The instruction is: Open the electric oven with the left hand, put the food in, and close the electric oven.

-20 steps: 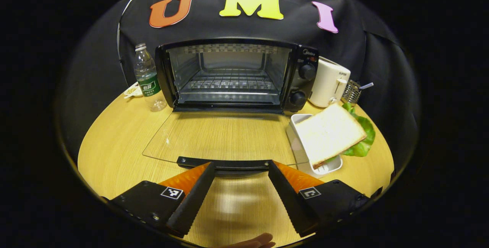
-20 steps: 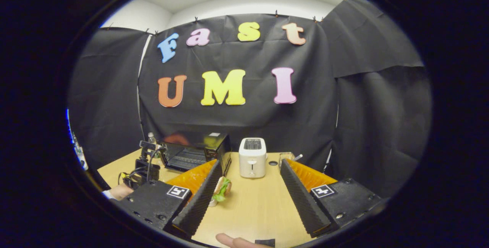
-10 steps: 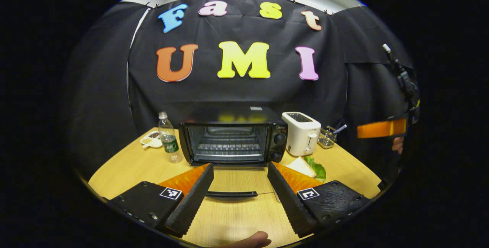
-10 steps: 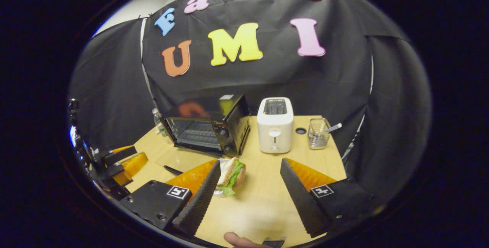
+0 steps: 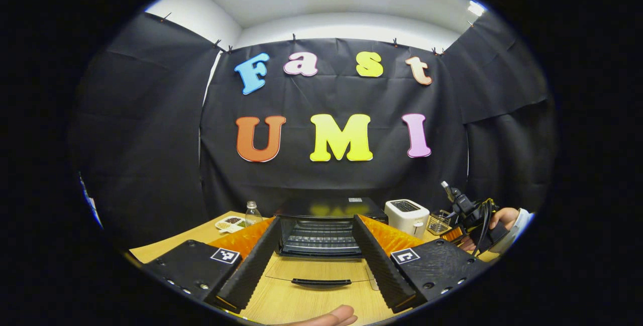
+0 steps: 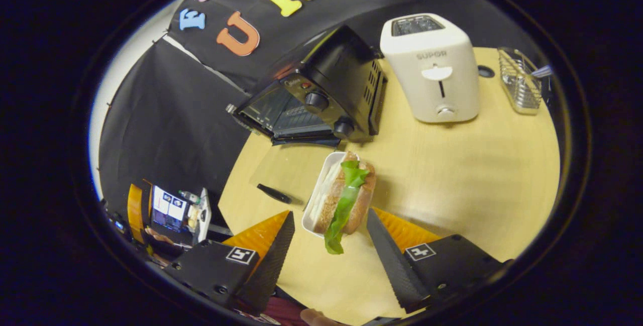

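Observation:
The black electric oven (image 5: 321, 229) stands open on the wooden table, its glass door lying flat with the handle (image 5: 321, 282) toward me. My left gripper (image 5: 315, 220) is open and held back from the door, holding nothing. In the right gripper view, a sandwich (image 6: 346, 195) with lettuce rests in a white dish (image 6: 312, 203) in front of the oven (image 6: 326, 90). My right gripper (image 6: 330, 214) hovers open over the sandwich's near end, fingers on either side. I cannot tell whether they touch it. The right gripper (image 5: 464, 213) and its hand also appear in the left gripper view.
A white toaster (image 6: 432, 65) and a wire basket (image 6: 520, 82) stand to the right of the oven. A water bottle (image 5: 252, 211) and a small snack dish (image 5: 228, 222) sit to its left. The flat door (image 6: 286, 168) covers table space beside the dish.
My left gripper drew back from the door handle and tilted up. My right gripper came down and forward until the sandwich lay between its open fingers.

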A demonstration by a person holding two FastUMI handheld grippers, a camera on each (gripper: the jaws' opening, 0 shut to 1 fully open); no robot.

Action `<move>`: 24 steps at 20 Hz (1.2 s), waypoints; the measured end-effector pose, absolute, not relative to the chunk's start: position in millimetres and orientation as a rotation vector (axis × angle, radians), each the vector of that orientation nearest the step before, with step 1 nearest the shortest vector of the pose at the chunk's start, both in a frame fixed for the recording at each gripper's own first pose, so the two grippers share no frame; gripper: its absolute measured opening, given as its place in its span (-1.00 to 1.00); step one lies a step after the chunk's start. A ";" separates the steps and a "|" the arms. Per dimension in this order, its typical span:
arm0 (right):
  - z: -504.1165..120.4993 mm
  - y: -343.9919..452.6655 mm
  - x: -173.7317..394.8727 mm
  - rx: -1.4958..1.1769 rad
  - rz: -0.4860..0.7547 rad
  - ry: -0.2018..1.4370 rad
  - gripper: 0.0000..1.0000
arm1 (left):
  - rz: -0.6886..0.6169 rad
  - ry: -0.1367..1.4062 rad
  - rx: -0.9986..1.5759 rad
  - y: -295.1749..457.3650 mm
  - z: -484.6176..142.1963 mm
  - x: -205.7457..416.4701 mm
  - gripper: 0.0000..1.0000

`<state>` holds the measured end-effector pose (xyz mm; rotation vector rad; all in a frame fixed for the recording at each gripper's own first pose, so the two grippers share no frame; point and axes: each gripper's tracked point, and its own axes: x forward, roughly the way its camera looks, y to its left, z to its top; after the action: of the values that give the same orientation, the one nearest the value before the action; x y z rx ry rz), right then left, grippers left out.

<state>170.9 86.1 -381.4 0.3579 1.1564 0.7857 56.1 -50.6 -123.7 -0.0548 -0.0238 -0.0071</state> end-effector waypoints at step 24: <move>-351.8 173.8 118.1 0.658 0.846 1.076 -0.24 | 0.029 0.027 -0.074 -0.6 -143.8 43.8 0.87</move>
<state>118.1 173.8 -351.8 0.6583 1.0757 0.8464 43.8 -0.6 -143.8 -0.0738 0.0266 0.0285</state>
